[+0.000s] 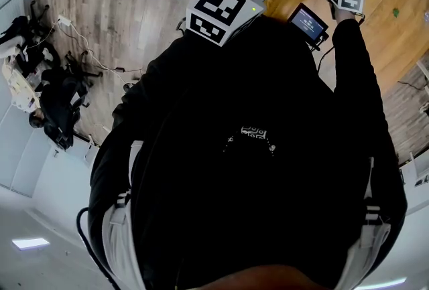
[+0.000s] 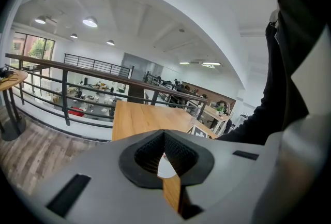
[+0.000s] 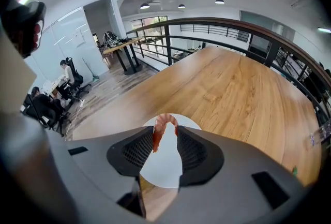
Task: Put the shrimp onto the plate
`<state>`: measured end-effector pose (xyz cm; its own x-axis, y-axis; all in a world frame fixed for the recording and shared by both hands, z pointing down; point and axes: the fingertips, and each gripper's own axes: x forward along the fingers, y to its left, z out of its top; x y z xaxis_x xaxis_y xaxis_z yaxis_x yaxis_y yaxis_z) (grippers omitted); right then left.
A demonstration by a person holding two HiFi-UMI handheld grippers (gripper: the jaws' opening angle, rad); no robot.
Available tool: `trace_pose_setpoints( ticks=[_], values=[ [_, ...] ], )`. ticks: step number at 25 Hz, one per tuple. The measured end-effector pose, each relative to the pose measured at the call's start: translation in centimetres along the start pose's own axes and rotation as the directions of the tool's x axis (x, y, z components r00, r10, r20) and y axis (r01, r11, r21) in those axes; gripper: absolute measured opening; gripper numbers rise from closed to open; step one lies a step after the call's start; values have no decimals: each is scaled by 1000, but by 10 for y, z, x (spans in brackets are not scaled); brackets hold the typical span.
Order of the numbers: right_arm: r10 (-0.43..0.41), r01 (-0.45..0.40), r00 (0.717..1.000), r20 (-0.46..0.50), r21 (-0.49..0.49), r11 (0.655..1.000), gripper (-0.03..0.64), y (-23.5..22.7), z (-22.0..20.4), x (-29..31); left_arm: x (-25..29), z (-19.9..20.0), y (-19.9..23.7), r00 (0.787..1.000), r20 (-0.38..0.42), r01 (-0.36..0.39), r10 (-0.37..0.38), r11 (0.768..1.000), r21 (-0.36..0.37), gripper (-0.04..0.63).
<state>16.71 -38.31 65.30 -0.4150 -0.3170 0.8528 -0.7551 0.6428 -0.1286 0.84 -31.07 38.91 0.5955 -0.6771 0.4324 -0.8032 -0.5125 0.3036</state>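
Right gripper (image 3: 165, 129) clasps the orange shrimp (image 3: 158, 132) between its jaws over the white plate (image 3: 164, 167) on the table (image 3: 232, 88).

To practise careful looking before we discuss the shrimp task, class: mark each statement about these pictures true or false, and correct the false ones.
1. The right tongs grip the shrimp. True.
2. The plate is black. False: it is white.
3. The plate stands on a wooden table. True.
4. The left tongs hold a second shrimp. False: they are shut with nothing between them.
5. The shrimp lies on the plate, free of the tongs. False: it is held in the right tongs, over the plate.
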Motion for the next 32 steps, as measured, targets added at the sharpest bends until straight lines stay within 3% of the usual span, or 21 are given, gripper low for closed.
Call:
trace_pose_setpoints(
  ticks=[11, 18, 32],
  values=[
    [2, -5, 997, -77, -35, 999, 153, -5, -24, 29, -1, -6, -1, 1000, -13, 9, -9, 1000, -5, 5],
    [-39, 33, 991, -132, -48, 998, 153, -13, -41, 35, 0, -11, 2, 1000, -21, 1, -1, 1000, -4, 5],
    [-53, 42, 989, -135, -83, 996, 174, -9, -33, 40, -4, -4, 8, 999, -29, 17, -18, 1000, -10, 5]
  ],
)
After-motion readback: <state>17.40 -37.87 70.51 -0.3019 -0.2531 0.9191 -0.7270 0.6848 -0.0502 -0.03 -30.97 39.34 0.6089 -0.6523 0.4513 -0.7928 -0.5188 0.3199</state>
